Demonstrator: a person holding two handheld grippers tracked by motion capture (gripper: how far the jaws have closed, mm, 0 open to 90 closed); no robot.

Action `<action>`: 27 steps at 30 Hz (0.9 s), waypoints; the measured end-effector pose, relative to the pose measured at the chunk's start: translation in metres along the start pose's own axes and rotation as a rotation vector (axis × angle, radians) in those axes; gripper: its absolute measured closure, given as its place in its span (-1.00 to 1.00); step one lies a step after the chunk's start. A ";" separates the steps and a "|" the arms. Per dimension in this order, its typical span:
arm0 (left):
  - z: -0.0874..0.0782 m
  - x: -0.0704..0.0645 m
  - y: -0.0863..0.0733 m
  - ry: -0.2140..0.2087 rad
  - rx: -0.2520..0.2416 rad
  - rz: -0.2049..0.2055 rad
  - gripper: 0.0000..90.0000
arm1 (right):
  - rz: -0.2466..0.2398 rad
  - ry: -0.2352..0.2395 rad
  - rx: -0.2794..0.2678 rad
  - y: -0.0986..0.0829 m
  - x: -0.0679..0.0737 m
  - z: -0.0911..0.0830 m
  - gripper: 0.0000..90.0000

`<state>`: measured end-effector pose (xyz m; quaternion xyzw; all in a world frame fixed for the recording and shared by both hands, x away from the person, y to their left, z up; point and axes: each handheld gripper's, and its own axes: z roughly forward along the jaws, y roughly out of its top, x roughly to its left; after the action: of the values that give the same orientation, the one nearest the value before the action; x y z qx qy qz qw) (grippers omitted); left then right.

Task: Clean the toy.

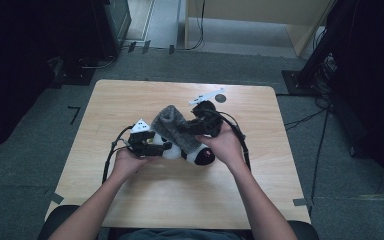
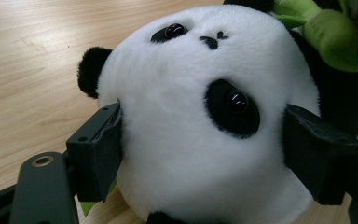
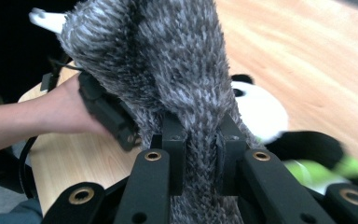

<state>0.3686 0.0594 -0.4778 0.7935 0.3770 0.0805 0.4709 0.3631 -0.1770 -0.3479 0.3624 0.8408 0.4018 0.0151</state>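
Two grippers at mid-tabletop (image 1: 130, 95): left gripper (image 2: 205, 154), jaws clamped either side of the plush panda's (image 2: 200, 116) head, apparently to steady it, and right gripper (image 3: 200, 154), jaws pinched on the grey furry cloth (image 3: 168, 60) draped over the panda, seemingly to dress or cover it.

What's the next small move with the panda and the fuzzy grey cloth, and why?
Probably draw the grey cloth down over the panda's head. The right tool pinches the cloth above it, while the left tool grips the head at both sides.
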 end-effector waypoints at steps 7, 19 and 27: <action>-0.001 0.001 0.001 -0.005 0.005 0.002 -0.56 | 0.061 -0.015 0.091 -0.002 -0.005 0.060 0.75; -0.004 0.008 0.008 -0.050 0.023 -0.008 -0.54 | 0.100 -0.013 0.082 0.000 -0.025 0.068 0.78; -0.007 0.012 0.006 -0.086 0.040 0.031 -0.67 | 0.109 -0.003 0.089 0.007 -0.036 0.068 0.78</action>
<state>0.3769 0.0702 -0.4716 0.8112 0.3457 0.0458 0.4694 0.4152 -0.1511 -0.3989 0.4086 0.8369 0.3635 -0.0216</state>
